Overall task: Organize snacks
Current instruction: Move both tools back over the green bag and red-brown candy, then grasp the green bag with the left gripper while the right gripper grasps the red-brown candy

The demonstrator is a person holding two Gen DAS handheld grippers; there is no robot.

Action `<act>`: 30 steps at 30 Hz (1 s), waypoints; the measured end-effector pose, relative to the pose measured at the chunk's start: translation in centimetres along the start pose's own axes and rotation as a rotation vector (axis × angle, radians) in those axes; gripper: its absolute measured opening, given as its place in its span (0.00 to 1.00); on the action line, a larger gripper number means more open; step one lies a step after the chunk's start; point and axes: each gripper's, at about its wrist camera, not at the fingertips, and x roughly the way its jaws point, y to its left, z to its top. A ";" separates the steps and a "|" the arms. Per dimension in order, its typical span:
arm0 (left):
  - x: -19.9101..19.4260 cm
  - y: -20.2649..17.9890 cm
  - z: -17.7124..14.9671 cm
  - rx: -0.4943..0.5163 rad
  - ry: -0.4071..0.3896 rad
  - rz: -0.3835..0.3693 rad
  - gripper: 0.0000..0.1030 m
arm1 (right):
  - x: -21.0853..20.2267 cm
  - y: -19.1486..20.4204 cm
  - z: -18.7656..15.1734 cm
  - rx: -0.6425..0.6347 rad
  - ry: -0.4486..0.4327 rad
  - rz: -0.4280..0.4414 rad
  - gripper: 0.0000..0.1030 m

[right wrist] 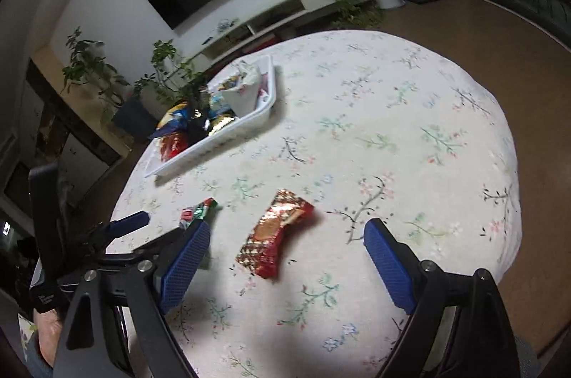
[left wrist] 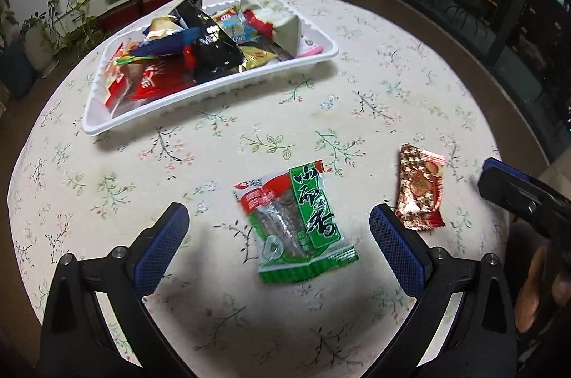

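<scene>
A green and clear snack packet (left wrist: 298, 224) lies on the floral tablecloth between the open fingers of my left gripper (left wrist: 278, 228), which is empty above it. A red and gold snack packet (left wrist: 421, 187) lies to its right. In the right wrist view that red packet (right wrist: 274, 235) lies between the open fingers of my right gripper (right wrist: 285, 238), also empty. The green packet (right wrist: 198, 210) peeks out behind my right gripper's left finger. A white tray (left wrist: 214, 92) full of mixed snack packets stands at the back left; it also shows in the right wrist view (right wrist: 214, 142).
The round table (right wrist: 410, 128) has a floral cloth and its edge curves close on the right. The right gripper (left wrist: 514, 192) shows at the right edge of the left wrist view. The left gripper (right wrist: 117, 228) shows at the left of the right wrist view.
</scene>
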 end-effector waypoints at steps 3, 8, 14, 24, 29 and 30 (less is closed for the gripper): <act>0.7 0.0 0.6 -0.002 0.019 0.024 1.00 | 0.3 -0.6 -0.5 0.014 0.009 -0.007 0.88; 2.1 -0.4 1.0 0.014 0.051 0.020 0.95 | -0.1 -1.1 -0.7 0.029 -0.008 -0.006 0.88; 3.4 -0.5 1.1 0.018 0.069 -0.005 0.65 | 0.0 -0.6 -0.9 0.004 -0.006 -0.008 0.88; 2.6 0.3 0.7 0.053 0.046 -0.031 0.29 | 0.4 -0.2 -1.1 -0.023 0.012 -0.022 0.88; 1.1 1.9 -1.0 0.025 0.033 -0.062 0.24 | 0.7 0.5 -1.5 -0.069 0.030 -0.043 0.87; 0.7 2.3 -1.5 0.015 0.029 -0.072 0.24 | 0.8 0.7 -1.6 -0.076 0.036 -0.047 0.87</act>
